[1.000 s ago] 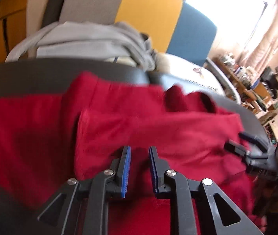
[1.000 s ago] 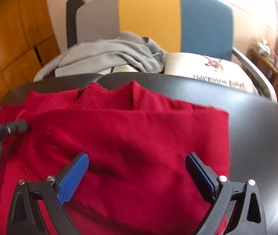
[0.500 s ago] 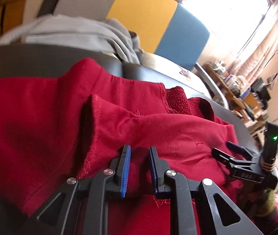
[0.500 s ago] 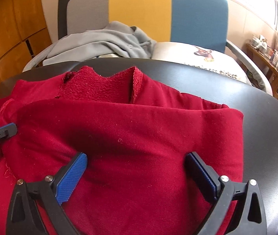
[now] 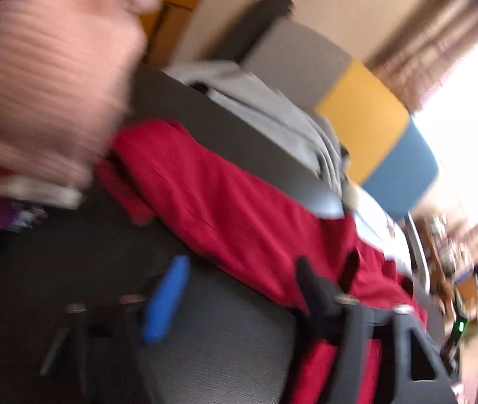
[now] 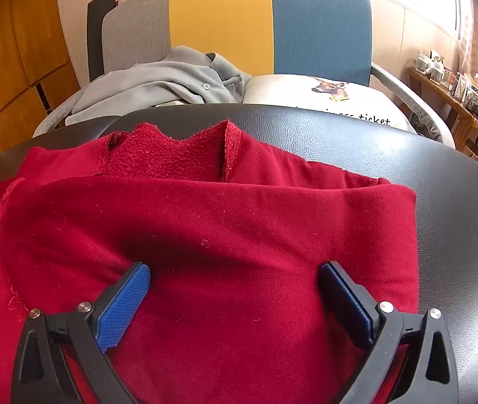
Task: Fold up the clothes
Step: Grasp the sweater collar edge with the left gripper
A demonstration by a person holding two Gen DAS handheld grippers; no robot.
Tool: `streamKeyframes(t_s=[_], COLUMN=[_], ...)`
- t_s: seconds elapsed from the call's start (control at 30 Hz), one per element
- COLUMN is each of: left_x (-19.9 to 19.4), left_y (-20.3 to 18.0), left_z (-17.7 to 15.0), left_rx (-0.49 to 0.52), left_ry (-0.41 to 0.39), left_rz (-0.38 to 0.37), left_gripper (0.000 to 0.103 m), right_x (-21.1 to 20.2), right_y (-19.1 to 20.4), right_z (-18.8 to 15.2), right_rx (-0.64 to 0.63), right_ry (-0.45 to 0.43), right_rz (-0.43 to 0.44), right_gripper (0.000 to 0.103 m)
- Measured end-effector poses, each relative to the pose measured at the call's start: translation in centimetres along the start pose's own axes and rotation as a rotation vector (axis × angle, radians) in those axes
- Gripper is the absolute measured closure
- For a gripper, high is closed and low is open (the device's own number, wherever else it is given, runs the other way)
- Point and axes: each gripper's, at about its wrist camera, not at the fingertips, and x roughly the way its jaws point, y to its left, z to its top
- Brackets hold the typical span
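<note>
My right gripper (image 6: 234, 298) has its blue pads wide apart and hangs low over the red garment (image 6: 205, 235), holding nothing. The garment lies folded on the black table (image 6: 457, 208), its neckline pointing away from me toward the chair (image 6: 272, 20); the folded edge runs left to right across my view, so this is its long axis. Its right end stops just beside my right fingers — this side is the nearer one for the right tongs.

My left gripper (image 5: 242, 289) is also open and empty; the view is blurred and tilted. There the garment passes as a band from upper left to lower right, beyond the fingers, and it touches only the right finger's side. A blurred pinkish thing, perhaps a hand (image 5: 47, 77), fills the upper left corner.

I judge the next fold goes sideways — the right end is easiest to take.
</note>
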Motion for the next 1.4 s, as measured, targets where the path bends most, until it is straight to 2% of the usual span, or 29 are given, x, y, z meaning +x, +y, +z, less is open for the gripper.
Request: streamKeyframes(t_s=[0.13,0.43,0.53,0.6,0.63,0.67,0.7,0.73,0.77,1.0,1.13,1.3,1.4], left_x=[-0.4,5.6,6.2,6.4,6.5,6.7,6.7,6.6,6.5,4.5,3.9,3.9,3.8], left_y=[0.3,0.0,1.3,1.8,1.8,1.8,1.6,1.5,1.4,-2.4,-2.5,-3.6,-5.9], left_z=[0.8,2.4,2.5,2.6,2.7,2.8,2.9,3.0,3.1,4.0,4.2,4.6,5.2], left_rx=[-0.029,-0.192,-0.251,-0.275,-0.269,-0.259,-0.242,-0.230,-0.230,-0.088,-0.111,-0.056,-0.024], left_ry=[-0.100,-0.128,-0.141,-0.148,-0.147,-0.144,-0.140,-0.137,-0.138,-0.208,-0.203,-0.172,-0.188], left_rz=[0.121,0.385,0.440,0.451,0.455,0.459,0.465,0.464,0.451,0.335,0.274,0.240,0.206], left_gripper=[0.017,0.015,0.015,0.017,0.020,0.040,0.073,0.085,0.090,0.092,0.092,0.093,0.094], right_x=[-0.1,-0.4,-0.6,-0.7,-0.7,-0.6,-0.6,-0.5,-0.5,-0.5,-0.5,-0.5,-0.6], right_y=[0.0,-0.4,-0.7,-0.8,-0.7,-0.6,-0.3,-0.2,-0.1,0.1,0.1,0.2,0.2], right_z=[0.0,0.2,0.2,0.2,0.2,0.2,0.3,0.3,0.3,0.4,0.4,0.4,0.4], right_rx=[-0.001,0.015,0.030,0.036,0.035,0.029,0.021,0.015,0.010,0.002,0.004,0.000,0.000], right_ry=[-0.004,-0.015,-0.023,-0.026,-0.026,-0.023,-0.020,-0.016,-0.014,-0.010,-0.009,-0.008,-0.008], right_rz=[0.001,0.028,0.047,0.055,0.054,0.045,0.034,0.025,0.018,0.004,0.005,-0.001,-0.001], right_gripper=[0.000,0.000,0.000,0.000,0.000,0.000,0.000,0.000,0.000,0.000,0.000,0.000,0.000])
